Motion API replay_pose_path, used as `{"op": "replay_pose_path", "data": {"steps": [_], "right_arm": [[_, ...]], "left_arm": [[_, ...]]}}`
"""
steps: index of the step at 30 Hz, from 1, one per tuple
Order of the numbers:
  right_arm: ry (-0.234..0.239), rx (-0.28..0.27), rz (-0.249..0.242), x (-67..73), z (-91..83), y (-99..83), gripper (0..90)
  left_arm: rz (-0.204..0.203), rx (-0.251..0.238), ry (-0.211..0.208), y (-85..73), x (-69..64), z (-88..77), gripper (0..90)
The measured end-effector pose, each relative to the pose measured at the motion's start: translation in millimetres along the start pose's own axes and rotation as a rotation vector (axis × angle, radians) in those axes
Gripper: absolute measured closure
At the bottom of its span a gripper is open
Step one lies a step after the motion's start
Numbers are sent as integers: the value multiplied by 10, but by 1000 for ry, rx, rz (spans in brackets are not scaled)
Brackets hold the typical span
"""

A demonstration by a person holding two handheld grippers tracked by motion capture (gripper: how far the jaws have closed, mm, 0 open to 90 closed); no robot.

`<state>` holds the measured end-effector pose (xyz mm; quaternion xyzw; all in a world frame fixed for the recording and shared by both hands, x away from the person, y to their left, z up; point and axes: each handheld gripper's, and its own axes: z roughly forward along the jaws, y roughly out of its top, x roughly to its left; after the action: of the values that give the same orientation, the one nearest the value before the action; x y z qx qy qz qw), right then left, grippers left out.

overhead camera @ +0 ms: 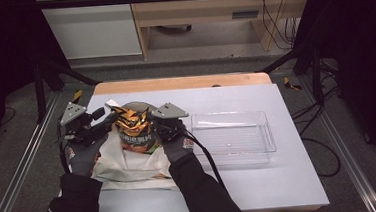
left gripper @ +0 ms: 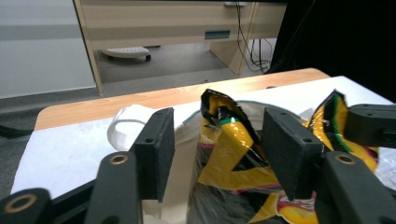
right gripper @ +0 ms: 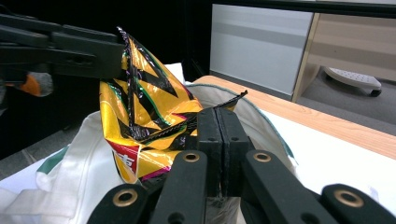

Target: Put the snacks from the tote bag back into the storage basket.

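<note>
Beside the clear tray, right gripper jaws pinch the snack bag; left gripper jaws gape.

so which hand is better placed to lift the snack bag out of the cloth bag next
Probably the right. The right gripper is already shut on the snack bag's top edge, while the left gripper stands open around the other corner and the cloth bag rim, so it can hold the cloth down.

The counter is covered by a white sheet, with a strip of bare wood left showing along its far edge. A white cloth bag is laid on its left half, and a clear plastic tray is set to the right, just beside the bag.
</note>
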<state>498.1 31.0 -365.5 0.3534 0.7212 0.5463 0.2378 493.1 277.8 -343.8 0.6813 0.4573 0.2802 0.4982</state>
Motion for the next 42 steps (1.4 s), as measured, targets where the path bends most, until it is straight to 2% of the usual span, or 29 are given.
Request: {"op": "replay_pose_path", "data": {"steps": [2,5,12,15,18,20,22,24,27,28,29,32,38,42], "right_arm": [[1,-2,-3,0,-6,-6,894],[4,-2,-1,-4,-19,-23,895],[7,1,1,-1,-18,-35,896],[3,-2,1,4,-19,-38,897],[-4,-11,-2,12,-19,-49,897],[-14,-11,1,18,-17,-55,897],[-13,-13,6,17,-17,-54,896],[-12,-15,14,18,-17,-56,885],[-7,-13,22,17,-13,-53,864],[-8,-21,25,17,-21,-47,796],[-8,-21,25,17,-21,-47,796],[-2,1,34,9,-6,-44,689],[1,6,34,34,22,-51,688],[5,20,29,28,51,-65,770]], "left_arm": [[-1,4,-7,-3,2,6,457],[8,17,-21,-8,-10,10,533],[15,54,-14,-30,-40,23,698],[14,58,-9,-36,-37,24,716],[-12,69,-22,-60,-18,35,744],[-20,75,-25,-69,-24,38,794],[-13,79,-21,-78,-31,39,808],[-23,77,-26,-90,-41,39,837],[-23,79,-21,-96,-44,38,858],[-26,80,-16,-99,-48,37,865],[-28,78,-10,-102,-50,34,865],[-37,72,-7,-117,-58,28,873],[-28,67,1,-127,-90,14,875],[-28,64,1,-134,-100,8,875]]}}
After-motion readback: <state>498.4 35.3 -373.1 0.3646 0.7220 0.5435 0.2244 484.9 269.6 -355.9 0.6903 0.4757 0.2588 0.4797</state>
